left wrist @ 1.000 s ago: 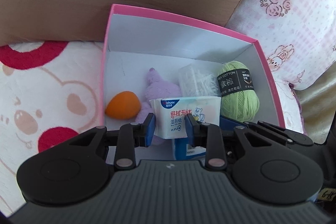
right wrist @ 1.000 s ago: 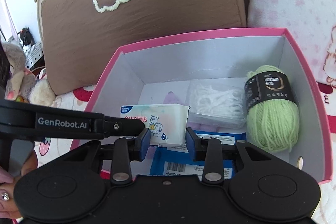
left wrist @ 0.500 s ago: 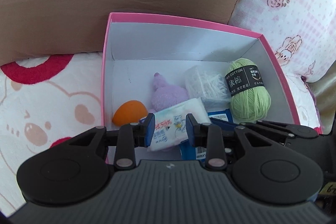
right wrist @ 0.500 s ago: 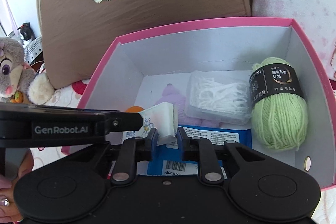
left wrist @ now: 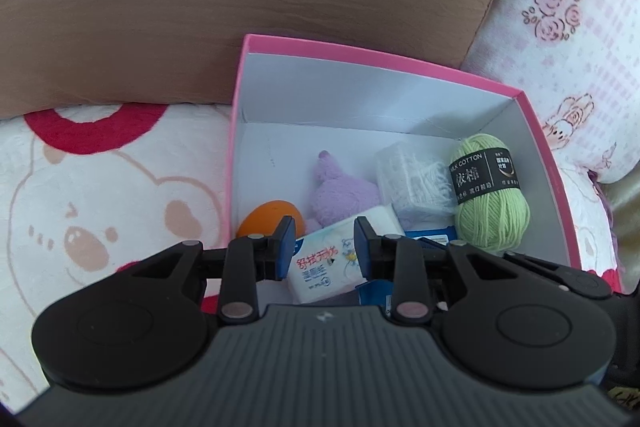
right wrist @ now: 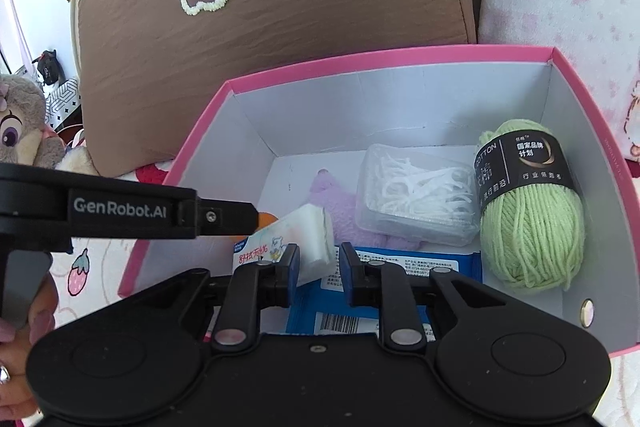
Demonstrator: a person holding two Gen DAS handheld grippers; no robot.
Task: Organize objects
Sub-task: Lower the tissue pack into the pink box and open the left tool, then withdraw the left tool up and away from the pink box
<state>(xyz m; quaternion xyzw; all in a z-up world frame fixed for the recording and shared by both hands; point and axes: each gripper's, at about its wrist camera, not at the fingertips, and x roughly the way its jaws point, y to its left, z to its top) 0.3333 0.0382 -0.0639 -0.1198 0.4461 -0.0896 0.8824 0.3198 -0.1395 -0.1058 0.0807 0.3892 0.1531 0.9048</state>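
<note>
Over the pink box (left wrist: 536, 131), the tissue pack (left wrist: 332, 259), lately upright, is tilted and grasped by the left claw (left wrist: 324, 247); the right claw (right wrist: 318, 263) has clenched empty, so lowering seems close.

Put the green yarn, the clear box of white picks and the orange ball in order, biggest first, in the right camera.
1. Green yarn
2. Clear box of white picks, close to the yarn
3. Orange ball, mostly hidden, so unsure

"GenRobot.AI" on left tool (right wrist: 256, 219) arm. "MILK COTTON" on yarn ball (left wrist: 494, 219) band. Chinese print on wipes pack (left wrist: 332, 267), unread. Barcode on blue packet (right wrist: 400, 291).
</note>
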